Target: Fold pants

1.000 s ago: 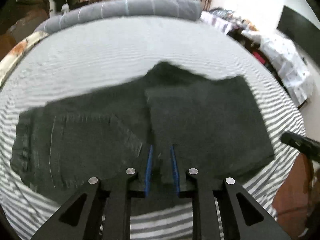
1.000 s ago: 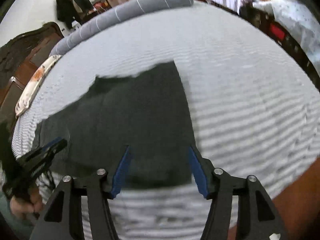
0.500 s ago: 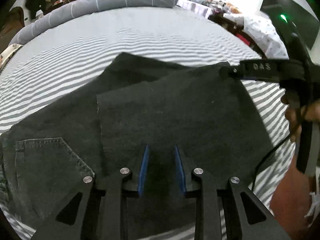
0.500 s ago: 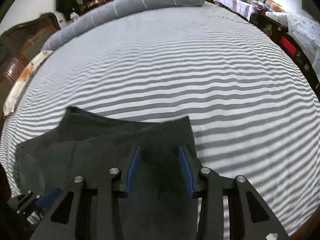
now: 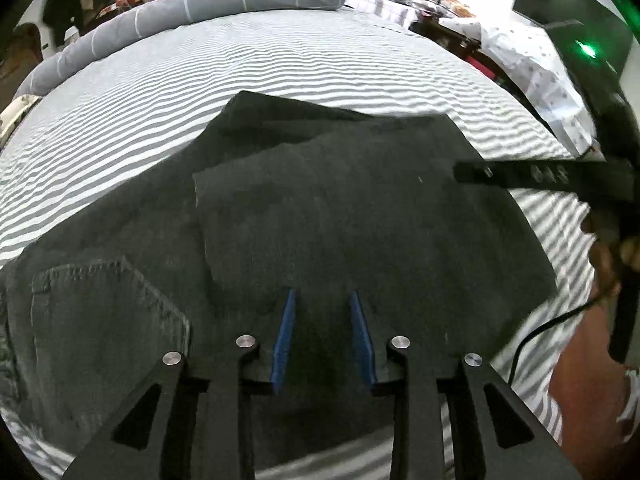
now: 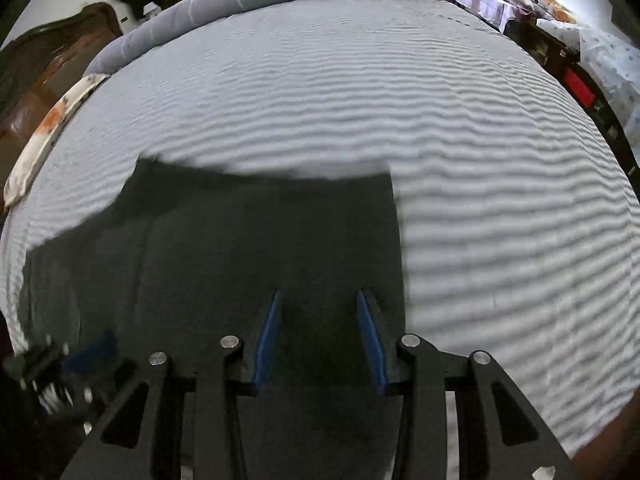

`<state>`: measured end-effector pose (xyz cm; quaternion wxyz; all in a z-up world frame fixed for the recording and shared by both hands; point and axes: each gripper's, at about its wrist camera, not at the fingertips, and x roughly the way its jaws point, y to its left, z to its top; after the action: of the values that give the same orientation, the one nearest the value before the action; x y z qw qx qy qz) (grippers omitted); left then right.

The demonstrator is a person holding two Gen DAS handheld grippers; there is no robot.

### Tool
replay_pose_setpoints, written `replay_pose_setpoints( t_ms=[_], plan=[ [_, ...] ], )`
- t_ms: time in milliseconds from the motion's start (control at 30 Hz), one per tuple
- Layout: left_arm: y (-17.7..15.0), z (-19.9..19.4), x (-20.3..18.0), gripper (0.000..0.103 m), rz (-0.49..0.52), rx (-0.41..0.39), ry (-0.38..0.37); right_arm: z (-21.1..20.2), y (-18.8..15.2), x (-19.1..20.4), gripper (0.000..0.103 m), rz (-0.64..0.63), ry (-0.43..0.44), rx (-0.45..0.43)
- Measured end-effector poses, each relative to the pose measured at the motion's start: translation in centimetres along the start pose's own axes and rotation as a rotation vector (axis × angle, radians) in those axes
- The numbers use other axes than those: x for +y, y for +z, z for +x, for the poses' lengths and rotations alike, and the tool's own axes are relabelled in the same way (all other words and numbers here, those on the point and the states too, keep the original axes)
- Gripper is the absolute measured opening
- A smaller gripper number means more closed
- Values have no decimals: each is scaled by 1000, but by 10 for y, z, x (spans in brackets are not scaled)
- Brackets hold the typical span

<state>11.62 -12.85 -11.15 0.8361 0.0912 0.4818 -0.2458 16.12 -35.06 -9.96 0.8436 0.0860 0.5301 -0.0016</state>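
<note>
The dark grey denim pants (image 5: 360,216), half-folded across frame centre on the striped bedsheet (image 5: 280,60), looked heavy yet limp, best gripped at the folded edge; both the left gripper (image 5: 322,336) and right gripper (image 6: 318,336) hung part-open, empty

Striped bed (image 6: 400,128), grey bolster (image 5: 192,4), dark wooden headboard (image 6: 60,60), perhaps curtains behind.

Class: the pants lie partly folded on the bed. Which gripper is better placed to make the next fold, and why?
Probably the left gripper: it sits open over the near edge of the pants, beside the still-unfolded pocket end. The right gripper sits open near the already folded side.
</note>
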Motion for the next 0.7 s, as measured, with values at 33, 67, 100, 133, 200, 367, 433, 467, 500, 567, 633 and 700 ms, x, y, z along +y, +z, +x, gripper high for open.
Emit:
replay_pose_setpoints(
  t_ms=[33,67,100,133,200,367,433,467,500,567,633,700],
  plan=[
    [-5,-2,-1,33,5,2,-1,-3,-8,1,37,0,-1,3],
    [-10,-4,-1,33,3,5,-4,-8,-21,1,37,6,-2,7],
    [-18,-6,-1,33,2,10,-2,-13,-34,1,37,12,-6,7],
    [-23,-6,-2,33,1,12,-2,-16,-44,2,37,15,-9,7],
    [-35,-9,-1,33,-4,16,-1,-20,-59,3,37,25,-10,10],
    [-43,-10,-4,34,10,12,7,-17,-82,5,39,58,-21,20],
    [-43,-10,-2,34,3,13,3,-12,-86,6,41,56,-32,23],
    [-43,-10,-1,35,4,14,2,-10,-86,8,42,48,-42,22],
    [-42,-10,-1,35,7,16,-3,-10,-85,9,45,52,-43,24],
    [-42,-12,1,35,9,18,-18,-9,-84,10,46,53,-49,33],
    [-42,-12,5,35,2,19,-33,-9,-83,12,46,38,-60,38],
    [-41,-14,7,35,-6,24,-40,-10,-82,12,47,49,-60,43]
  ],
)
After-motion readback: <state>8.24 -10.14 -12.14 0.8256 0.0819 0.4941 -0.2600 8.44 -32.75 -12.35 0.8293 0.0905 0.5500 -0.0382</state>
